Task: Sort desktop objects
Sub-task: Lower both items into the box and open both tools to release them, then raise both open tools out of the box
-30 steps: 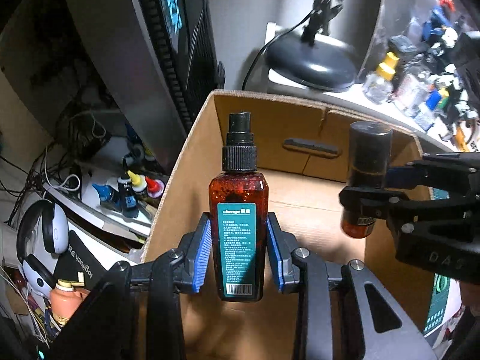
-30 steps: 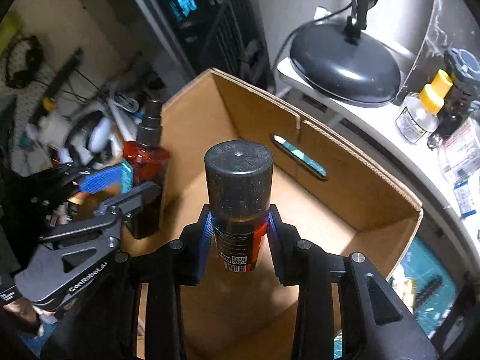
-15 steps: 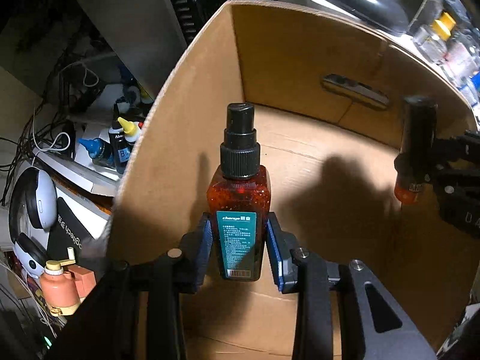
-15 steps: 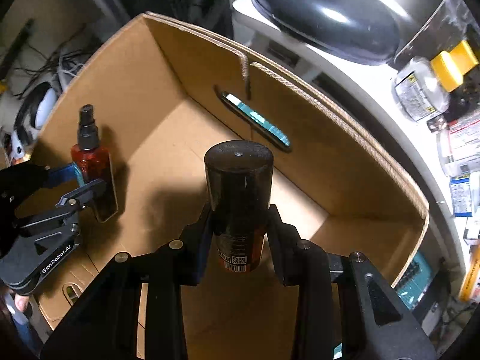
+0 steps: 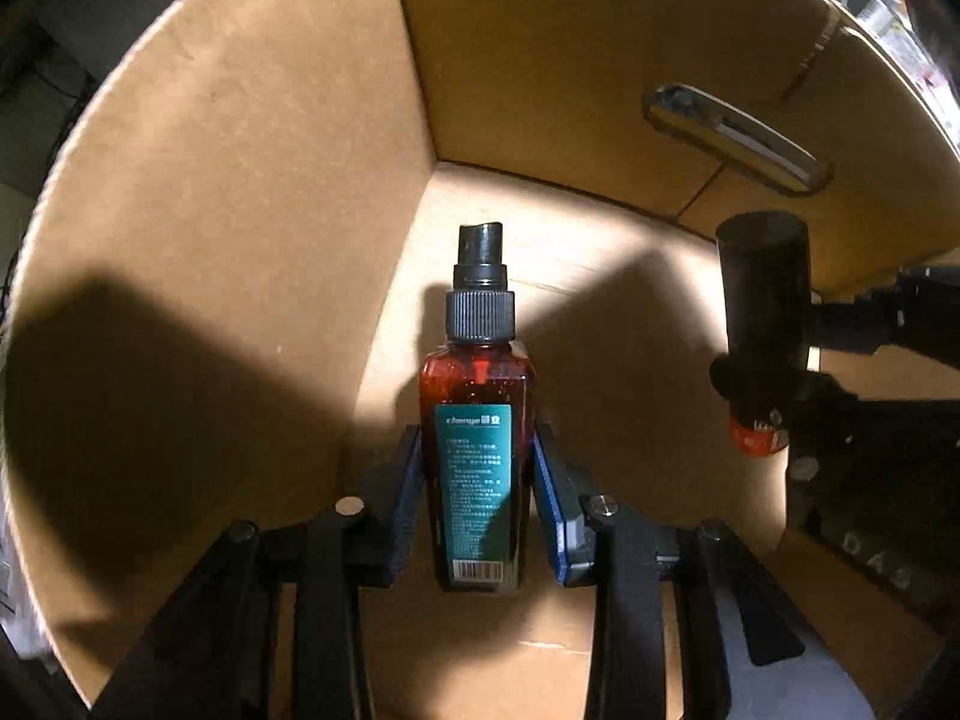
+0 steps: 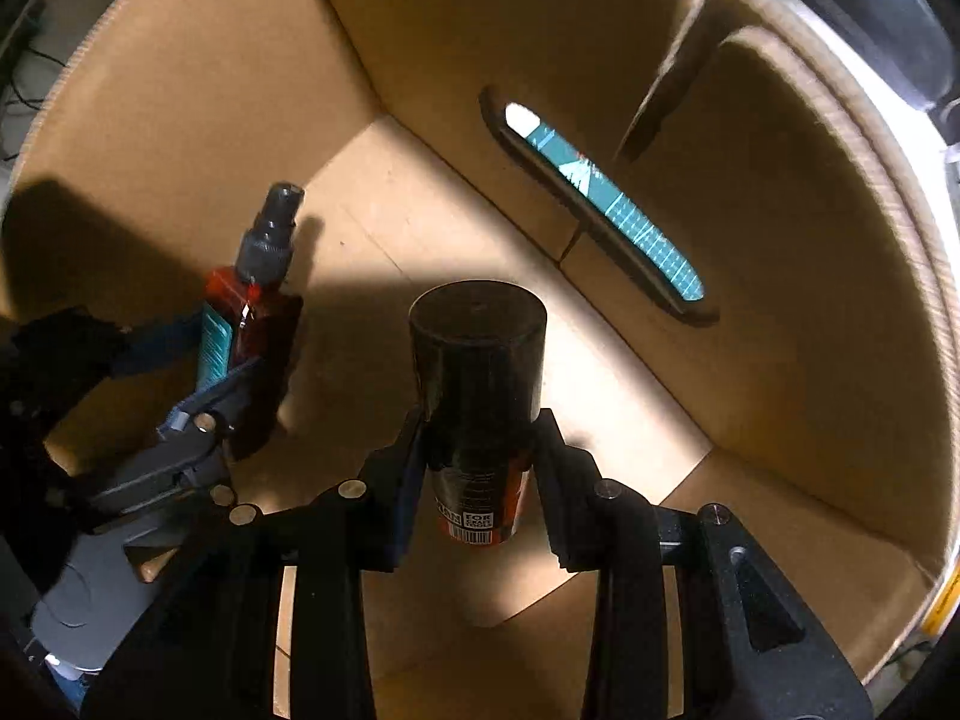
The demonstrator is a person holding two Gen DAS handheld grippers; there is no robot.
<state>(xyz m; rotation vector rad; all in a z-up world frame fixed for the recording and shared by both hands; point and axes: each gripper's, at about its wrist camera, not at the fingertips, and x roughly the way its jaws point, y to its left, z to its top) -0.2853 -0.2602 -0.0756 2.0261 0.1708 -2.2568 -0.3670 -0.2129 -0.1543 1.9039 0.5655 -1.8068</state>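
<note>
My left gripper (image 5: 477, 480) is shut on an amber spray bottle (image 5: 477, 420) with a black pump top and a teal label. It holds the bottle upright inside a cardboard box (image 5: 240, 180), near the left wall. My right gripper (image 6: 480, 468) is shut on a dark spray can (image 6: 477, 384) with a black cap and orange base, also upright inside the box (image 6: 780, 300). In the left wrist view the can (image 5: 762, 324) hangs to the right. In the right wrist view the spray bottle (image 6: 252, 306) is at the left.
The box's far wall has a handle slot (image 5: 738, 138), which also shows in the right wrist view (image 6: 600, 204). A black lamp base (image 6: 888, 6) stands beyond the box's rim at the upper right. The box floor (image 6: 420, 228) is bare cardboard.
Both grippers have gone down into the box with their loads. The desk clutter outside has dropped out of view. The walls now fill both views.
</note>
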